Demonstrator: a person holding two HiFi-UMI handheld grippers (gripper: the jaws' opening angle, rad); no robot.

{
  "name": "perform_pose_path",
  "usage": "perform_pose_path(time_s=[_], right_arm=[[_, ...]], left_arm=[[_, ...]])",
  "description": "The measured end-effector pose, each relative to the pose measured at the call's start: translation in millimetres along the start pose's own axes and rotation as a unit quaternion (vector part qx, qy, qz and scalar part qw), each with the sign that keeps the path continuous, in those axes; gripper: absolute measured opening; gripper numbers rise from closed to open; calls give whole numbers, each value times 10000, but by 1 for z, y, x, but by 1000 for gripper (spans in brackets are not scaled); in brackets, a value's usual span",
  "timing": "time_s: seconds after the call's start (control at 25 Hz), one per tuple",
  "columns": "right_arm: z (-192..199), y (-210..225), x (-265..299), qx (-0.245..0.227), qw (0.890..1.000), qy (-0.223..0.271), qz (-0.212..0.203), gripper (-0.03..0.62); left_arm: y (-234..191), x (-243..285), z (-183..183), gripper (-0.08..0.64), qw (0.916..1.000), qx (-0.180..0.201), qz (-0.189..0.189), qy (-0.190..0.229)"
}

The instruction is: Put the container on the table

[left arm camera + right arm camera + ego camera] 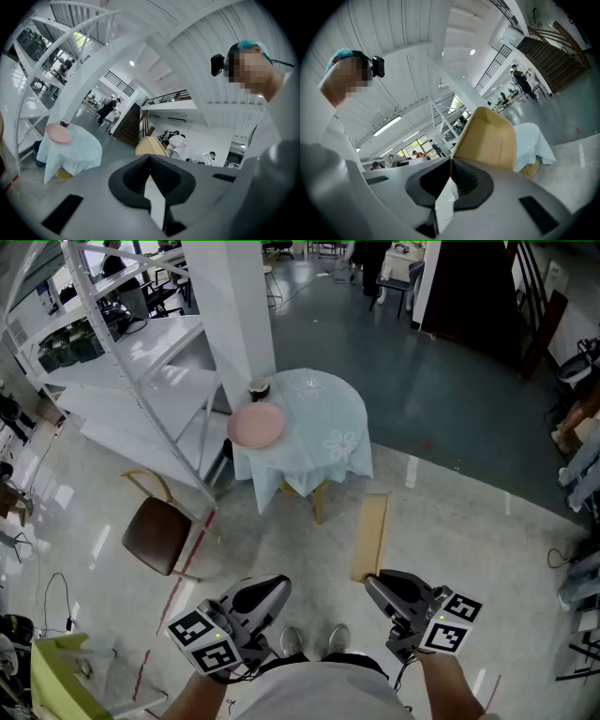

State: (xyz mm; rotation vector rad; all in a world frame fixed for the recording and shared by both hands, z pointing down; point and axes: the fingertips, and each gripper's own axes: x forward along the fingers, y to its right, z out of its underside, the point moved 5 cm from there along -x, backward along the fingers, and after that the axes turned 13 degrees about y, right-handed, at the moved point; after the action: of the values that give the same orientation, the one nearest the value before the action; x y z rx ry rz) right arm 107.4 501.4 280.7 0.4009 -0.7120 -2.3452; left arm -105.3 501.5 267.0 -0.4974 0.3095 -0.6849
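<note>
Right gripper [373, 584] jaws on container [370, 532] edge

— What is the person wearing?

— A pale grey shirt [309, 695]. Just ahead of the shirt's hem are two light shoes [291, 641]. Above the shirt's collar, in the left gripper view, sits a teal cap [251, 45] with a small black camera [217, 64] at its front.

— And the tools either side of the shirt?

— The left gripper [279, 585] and right gripper [372, 583] match: grey shells tapering to black ribbed jaws. Each carries a white cube with black square markers, the left cube [202, 638] and the right cube [450, 622]. A thin black cable [405, 669] trails from the right gripper toward the shirt.
</note>
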Motion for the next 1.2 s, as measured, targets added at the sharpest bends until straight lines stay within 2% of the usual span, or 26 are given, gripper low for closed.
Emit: perform_pose_path(time_s=[0.56, 1.2], right_arm=[[-11, 16, -10, 87, 9999, 86, 67, 32], [-18, 45, -67, -16, 10000, -56, 50, 32]], left_arm=[[6, 18, 8, 21, 10000, -5, -11, -2], [47, 45, 46, 21, 9999, 56, -142, 41]])
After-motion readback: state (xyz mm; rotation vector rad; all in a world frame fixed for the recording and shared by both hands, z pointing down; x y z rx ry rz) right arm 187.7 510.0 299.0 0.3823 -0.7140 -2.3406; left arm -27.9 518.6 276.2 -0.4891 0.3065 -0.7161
